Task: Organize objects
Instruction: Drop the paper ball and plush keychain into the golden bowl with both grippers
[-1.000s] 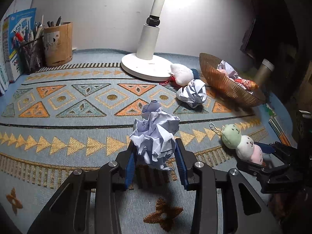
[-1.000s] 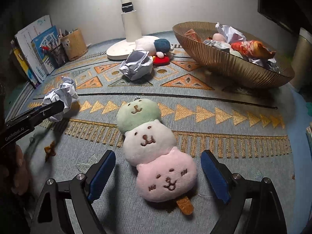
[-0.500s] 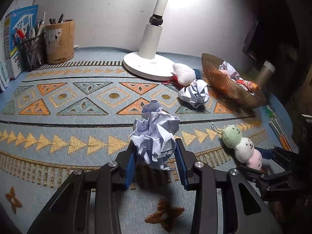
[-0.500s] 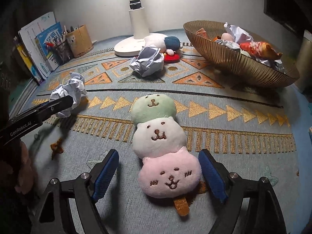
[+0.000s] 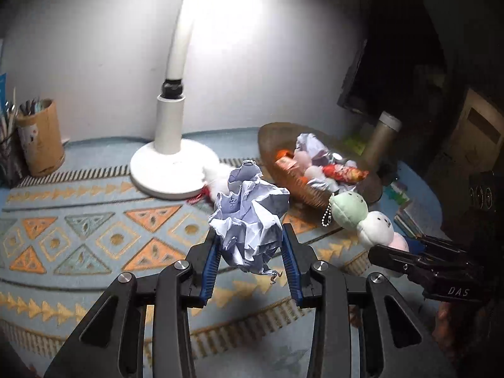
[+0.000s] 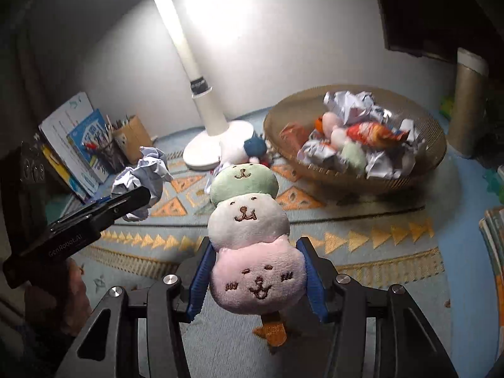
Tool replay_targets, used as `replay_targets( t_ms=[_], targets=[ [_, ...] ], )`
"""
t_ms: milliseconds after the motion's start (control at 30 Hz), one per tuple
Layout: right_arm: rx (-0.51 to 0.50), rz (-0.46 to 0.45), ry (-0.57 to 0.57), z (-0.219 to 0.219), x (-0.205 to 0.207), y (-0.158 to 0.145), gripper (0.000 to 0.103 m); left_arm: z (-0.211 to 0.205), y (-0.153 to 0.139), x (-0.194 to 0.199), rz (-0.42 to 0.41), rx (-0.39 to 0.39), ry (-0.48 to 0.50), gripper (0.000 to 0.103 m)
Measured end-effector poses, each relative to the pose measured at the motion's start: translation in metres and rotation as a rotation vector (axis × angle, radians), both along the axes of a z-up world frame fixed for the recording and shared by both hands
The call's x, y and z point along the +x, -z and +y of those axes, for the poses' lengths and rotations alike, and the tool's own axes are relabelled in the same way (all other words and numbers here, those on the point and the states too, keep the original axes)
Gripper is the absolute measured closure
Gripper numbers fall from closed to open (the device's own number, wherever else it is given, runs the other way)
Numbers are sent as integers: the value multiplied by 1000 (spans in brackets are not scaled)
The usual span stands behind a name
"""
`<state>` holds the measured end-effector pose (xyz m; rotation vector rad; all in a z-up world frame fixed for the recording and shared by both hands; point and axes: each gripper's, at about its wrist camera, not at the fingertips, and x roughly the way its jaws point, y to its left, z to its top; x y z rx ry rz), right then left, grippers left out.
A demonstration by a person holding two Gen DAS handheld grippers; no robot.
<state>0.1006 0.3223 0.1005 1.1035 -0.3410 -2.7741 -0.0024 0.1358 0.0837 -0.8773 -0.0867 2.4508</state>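
Both grippers were loaded: the left gripper (image 5: pixel 251 260) was clamped narrowly on a crumpled paper ball (image 5: pixel 250 220), and the right gripper (image 6: pixel 256 278) was closing, its pads pressing the pink end of a three-faced plush toy (image 6: pixel 250 236). Each was held clear above the patterned worktop (image 5: pixel 88 230), probably to drop into the woven basket (image 6: pixel 436 157), already heaped with paper and toys just beyond.

Crumpled white paper ball (image 5: pixel 249 220) lifted off the desk, clamped between blue pads; three-tier green, white and pink plush toy (image 6: pixel 250 230) upright, pink end gripped; woven brown basket (image 6: pixel 434 154) full of paper wads and toys.
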Motion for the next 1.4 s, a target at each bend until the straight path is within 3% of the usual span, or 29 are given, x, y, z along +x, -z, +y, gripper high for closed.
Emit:
replay_targets(
  t_ms=[133, 233, 333, 400, 433, 467, 567, 800, 933, 1000, 1233, 1400],
  targets=[
    [-32, 97, 144, 50, -16, -41, 50, 57, -31, -37, 58, -15, 63, 69],
    [-125, 122, 233, 84, -38, -50, 50, 93, -32, -71, 37, -1, 79, 69],
    [-115, 141, 283, 101, -66, -56, 49, 120, -25, -100, 16, 9, 90, 67],
    [-97, 146, 302, 112, -88, -56, 29, 130, -18, -116, -9, 65, 120, 44],
    [-102, 143, 304, 117, -96, -53, 28, 132, -13, -123, -38, 84, 117, 33],
    [-126, 131, 304, 123, -99, -49, 28, 130, -10, -127, -53, 93, 86, 25],
    [-241, 100, 280, 138, -88, -33, 28, 113, -7, -119, -60, 94, 62, 25],
    [-300, 55, 199, 113, -33, -12, 27, 18, -6, -61, -70, 117, -48, 25],
    [-243, 38, 85, 60, -17, -7, 26, -34, 12, -23, -71, 51, -198, 25],
    [-222, 27, 27, 33, -16, 1, 17, -51, 27, -9, -86, 43, -247, 25],
    [19, -15, 41, -32, -20, 53, 14, -63, 78, 9, -139, 1, -286, 25],
    [81, -27, 89, -34, -24, 69, 13, -55, 78, 9, -121, -55, -270, 25]
  ],
)
